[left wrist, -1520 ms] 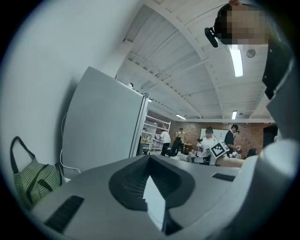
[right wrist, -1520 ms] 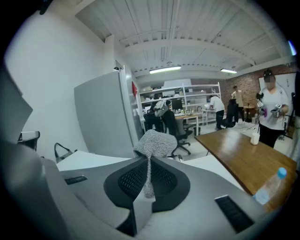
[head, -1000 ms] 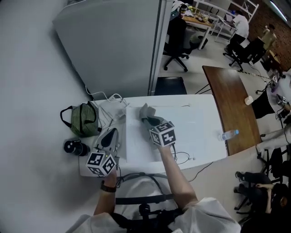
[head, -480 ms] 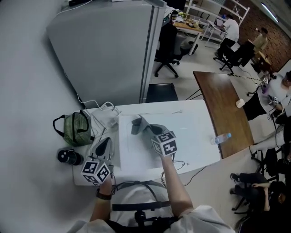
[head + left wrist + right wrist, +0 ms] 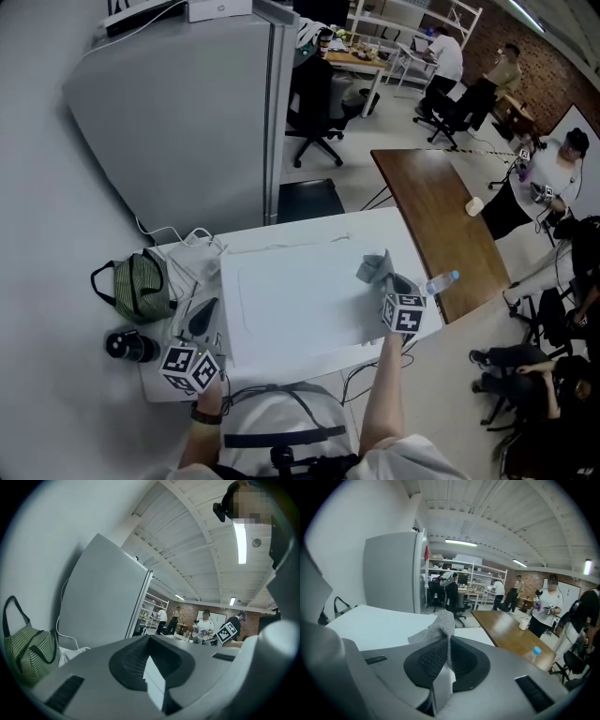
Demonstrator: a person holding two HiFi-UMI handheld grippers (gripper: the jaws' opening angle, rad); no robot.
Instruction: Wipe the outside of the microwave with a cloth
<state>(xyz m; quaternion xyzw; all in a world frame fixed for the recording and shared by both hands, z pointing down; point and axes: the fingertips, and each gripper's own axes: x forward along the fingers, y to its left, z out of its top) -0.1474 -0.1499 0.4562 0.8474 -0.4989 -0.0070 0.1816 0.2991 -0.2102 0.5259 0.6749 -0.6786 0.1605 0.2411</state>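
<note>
The microwave [image 5: 291, 305] is a white box seen from above; its flat top fills the middle of the head view. My right gripper [image 5: 388, 284] is at the top's right edge, shut on a crumpled grey cloth [image 5: 374, 269] that lies on the white surface. In the right gripper view the cloth [image 5: 441, 625] sticks up from between the closed jaws of that gripper [image 5: 449, 641], with the white top [image 5: 375, 620] stretching away to the left. My left gripper [image 5: 202, 320] rests beside the microwave's left side, shut with nothing in it [image 5: 149, 641].
A green striped bag [image 5: 139, 286], a black round object [image 5: 126, 346] and white cables [image 5: 187, 238] lie left of the microwave. A grey partition [image 5: 178, 112] stands behind. To the right is a brown table [image 5: 431, 211] with a water bottle [image 5: 442, 279] and a cup [image 5: 474, 206]. People work beyond.
My right gripper has dragged the cloth across the microwave's top from the left-middle to the right edge. The left gripper has stayed at the left side. The head view has shifted.
</note>
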